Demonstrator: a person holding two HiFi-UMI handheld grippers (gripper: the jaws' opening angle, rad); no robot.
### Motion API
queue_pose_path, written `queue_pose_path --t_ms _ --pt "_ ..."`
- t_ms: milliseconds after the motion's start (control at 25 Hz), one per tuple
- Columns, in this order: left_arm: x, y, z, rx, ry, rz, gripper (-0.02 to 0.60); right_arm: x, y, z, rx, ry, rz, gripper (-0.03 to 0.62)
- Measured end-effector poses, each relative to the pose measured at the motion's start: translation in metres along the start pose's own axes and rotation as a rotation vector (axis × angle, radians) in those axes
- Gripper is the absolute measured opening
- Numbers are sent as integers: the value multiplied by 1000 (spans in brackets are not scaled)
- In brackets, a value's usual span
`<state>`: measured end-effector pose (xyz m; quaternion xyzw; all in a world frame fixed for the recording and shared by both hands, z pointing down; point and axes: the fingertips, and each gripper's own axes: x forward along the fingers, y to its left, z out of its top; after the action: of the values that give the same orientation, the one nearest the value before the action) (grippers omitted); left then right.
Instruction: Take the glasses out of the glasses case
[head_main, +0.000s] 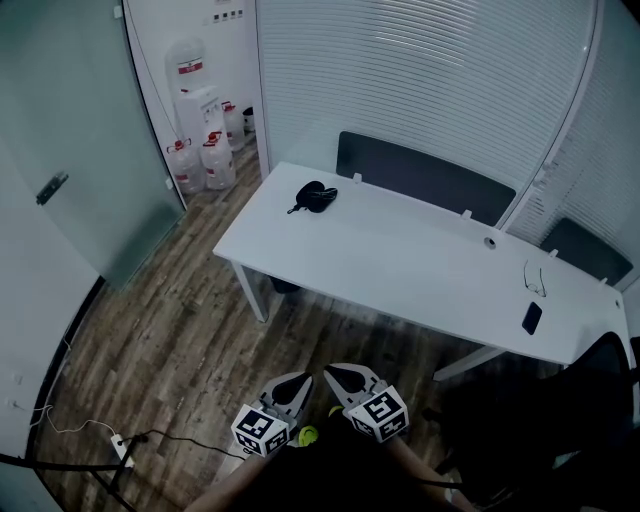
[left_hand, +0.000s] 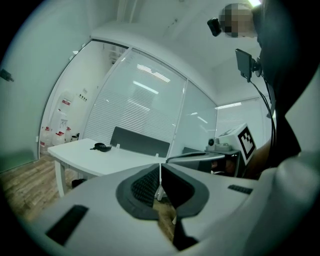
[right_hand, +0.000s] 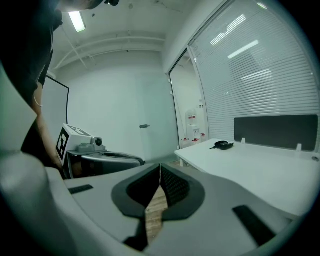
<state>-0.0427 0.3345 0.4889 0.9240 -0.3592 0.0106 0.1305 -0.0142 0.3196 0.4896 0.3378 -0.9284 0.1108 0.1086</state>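
Observation:
A black glasses case (head_main: 314, 196) lies near the far left corner of the white table (head_main: 400, 260); it also shows small in the left gripper view (left_hand: 102, 147) and the right gripper view (right_hand: 222, 145). A thin-framed pair of glasses (head_main: 535, 279) lies at the table's right end. Both grippers hang close to the person's body, well short of the table. My left gripper (head_main: 296, 383) (left_hand: 160, 167) is shut with nothing in it. My right gripper (head_main: 340, 378) (right_hand: 160, 167) is shut and empty too, side by side with the left.
A black phone (head_main: 532, 318) lies near the glasses. Dark chair backs (head_main: 420, 175) stand behind the table, and a black chair (head_main: 560, 420) at near right. Water jugs (head_main: 205, 150) stand in the far left corner. A power strip with cables (head_main: 120, 450) lies on the wood floor.

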Motion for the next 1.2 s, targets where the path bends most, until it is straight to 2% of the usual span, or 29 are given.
queue_pose_path --t_ms 360,520,720,1200 --pt "6 -2 -9 -21 45 -11 6 8 -1 -16 86 48 43 17" --pt "8 14 -11 -32 53 30 6 23 -7 -12 75 54 74 18" --pt "19 34 -7 -46 66 41 6 44 -18 -2 68 66 104 18" --pt "83 85 14 -41 66 56 8 87 -86 20 73 104 111 18"
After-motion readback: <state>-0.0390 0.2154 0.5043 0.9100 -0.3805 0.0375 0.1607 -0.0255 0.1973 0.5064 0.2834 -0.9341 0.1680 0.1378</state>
